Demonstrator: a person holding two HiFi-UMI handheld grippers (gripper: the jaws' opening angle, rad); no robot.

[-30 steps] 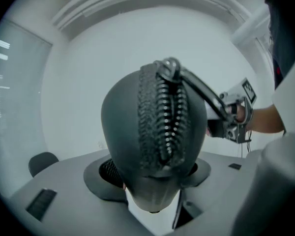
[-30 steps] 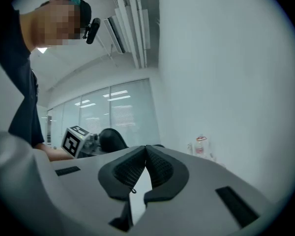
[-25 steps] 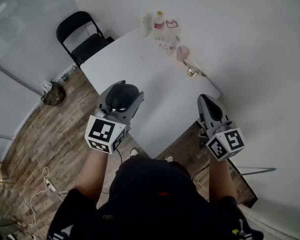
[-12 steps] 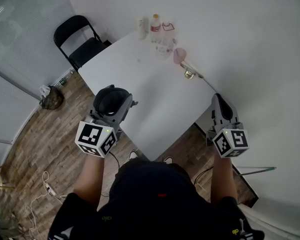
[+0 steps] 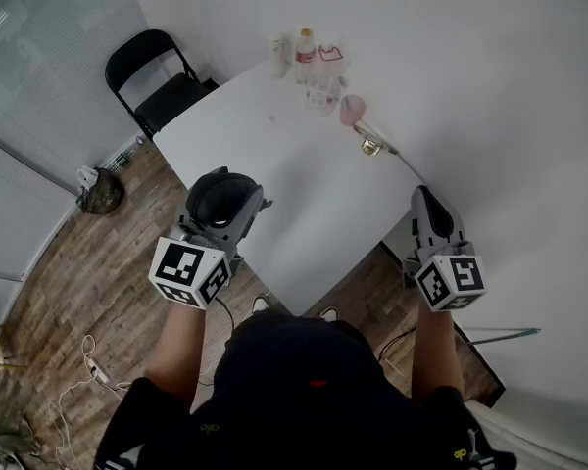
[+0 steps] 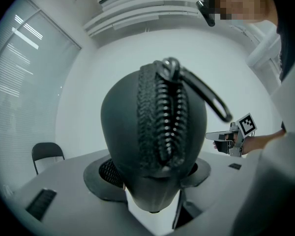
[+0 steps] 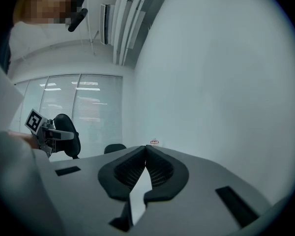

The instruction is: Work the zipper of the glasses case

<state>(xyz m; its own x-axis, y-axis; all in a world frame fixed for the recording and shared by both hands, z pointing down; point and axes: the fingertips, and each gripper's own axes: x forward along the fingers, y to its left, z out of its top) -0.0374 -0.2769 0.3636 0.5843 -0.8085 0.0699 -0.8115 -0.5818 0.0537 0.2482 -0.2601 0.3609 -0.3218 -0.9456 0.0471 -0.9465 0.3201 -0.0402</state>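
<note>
My left gripper (image 5: 227, 210) is shut on the black glasses case (image 5: 219, 192), holding it above the table's near left edge. In the left gripper view the case (image 6: 152, 132) stands on end between the pads, its zipper teeth facing the camera. The zipper pull loop (image 6: 206, 95) hangs off the top to the right. My right gripper (image 5: 423, 198) is shut and empty, off the table's right corner over the floor. Its pads (image 7: 160, 168) meet at the tips with nothing between them. The two grippers are well apart.
The white table (image 5: 304, 164) carries bottles (image 5: 309, 52), a pink cup (image 5: 353, 111) and a small metal object (image 5: 377, 145) at its far end. A black folding chair (image 5: 162, 76) stands at the far left. A bag (image 5: 103, 192) and cables lie on the wooden floor.
Both grippers have drawn back a little toward the person and spread apart. The case stays in the left gripper. In the last half second almost nothing moved.
</note>
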